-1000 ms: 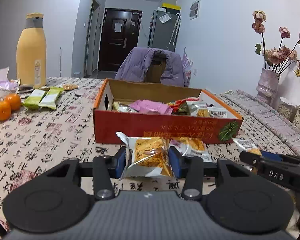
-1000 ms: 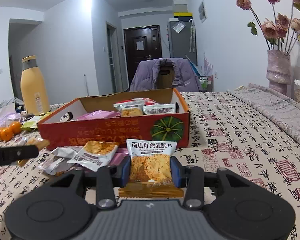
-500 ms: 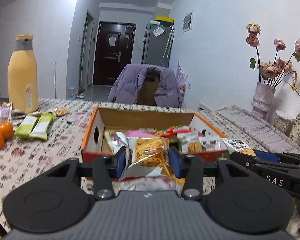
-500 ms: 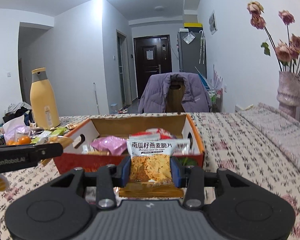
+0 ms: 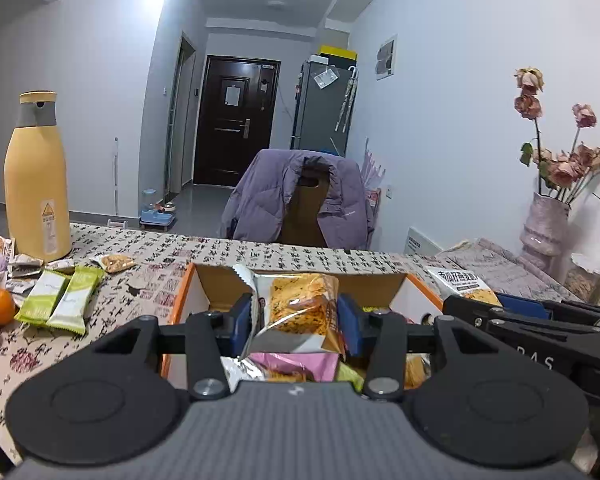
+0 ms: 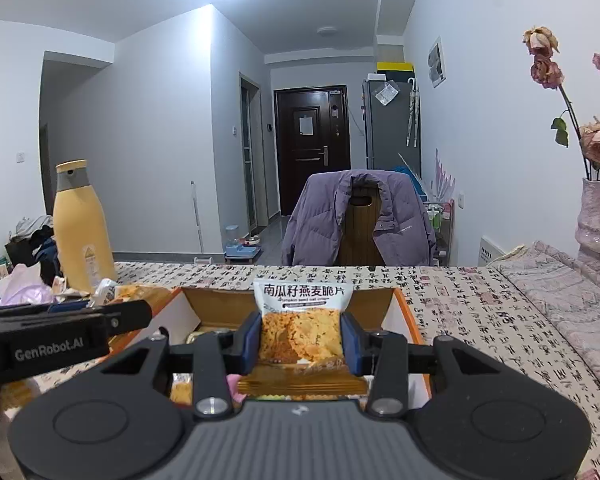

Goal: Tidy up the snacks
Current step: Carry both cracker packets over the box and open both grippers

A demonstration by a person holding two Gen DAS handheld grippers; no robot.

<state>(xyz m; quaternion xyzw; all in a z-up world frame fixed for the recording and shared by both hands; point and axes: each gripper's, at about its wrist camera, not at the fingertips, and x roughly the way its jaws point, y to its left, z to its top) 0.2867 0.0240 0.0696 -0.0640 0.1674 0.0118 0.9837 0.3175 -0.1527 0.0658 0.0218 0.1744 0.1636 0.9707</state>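
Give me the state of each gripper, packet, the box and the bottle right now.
Left gripper: shut on crumpled snack packet, above the box.
Right gripper: shut on pumpkin seed oat crisp packet, upright, over the box.
Cardboard box: open-topped, holding snacks.
Green packets: flat on the tablecloth, outside the box.
Yellow bottle: upright, capped.

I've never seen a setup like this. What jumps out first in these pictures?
Each gripper pinches a crinkly snack packet over an open orange cardboard box: the left gripper holds a snack packet, the right gripper an oat crisp packet. A tall yellow bottle stands at far left.
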